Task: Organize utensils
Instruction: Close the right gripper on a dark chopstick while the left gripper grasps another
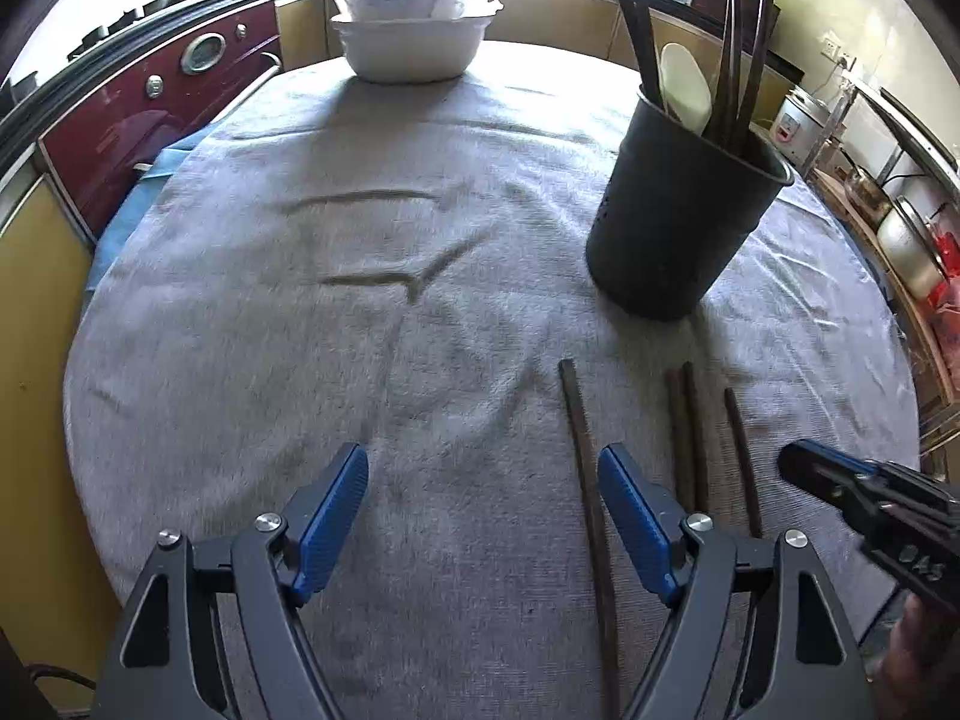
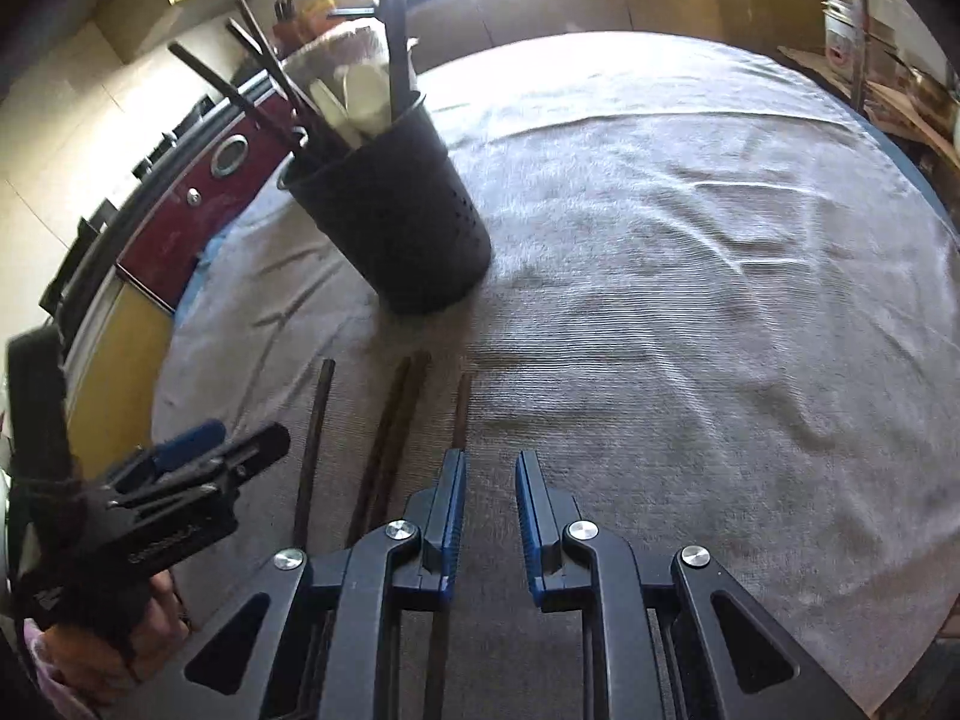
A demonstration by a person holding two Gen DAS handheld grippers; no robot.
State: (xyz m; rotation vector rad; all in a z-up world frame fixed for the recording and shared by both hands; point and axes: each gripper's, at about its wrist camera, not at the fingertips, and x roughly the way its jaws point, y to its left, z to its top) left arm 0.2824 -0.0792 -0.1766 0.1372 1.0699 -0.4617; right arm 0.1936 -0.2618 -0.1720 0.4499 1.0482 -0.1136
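Observation:
A black perforated utensil holder (image 1: 684, 222) stands on the grey cloth, holding dark chopsticks and a white spoon (image 1: 687, 87); it also shows in the right wrist view (image 2: 402, 216). Several dark chopsticks (image 1: 585, 468) lie loose on the cloth in front of it, also seen in the right wrist view (image 2: 312, 450). My left gripper (image 1: 483, 516) is open wide and empty, low over the cloth just left of the chopsticks. My right gripper (image 2: 491, 498) is open with a narrow gap and empty, just right of the rightmost chopstick (image 2: 459, 414).
A round table under a grey cloth (image 1: 360, 300). A white bowl stack with a plastic bag (image 1: 408, 30) stands at the far edge. A red oven (image 1: 150, 108) and counters ring the table; a rice cooker (image 1: 801, 123) sits at right.

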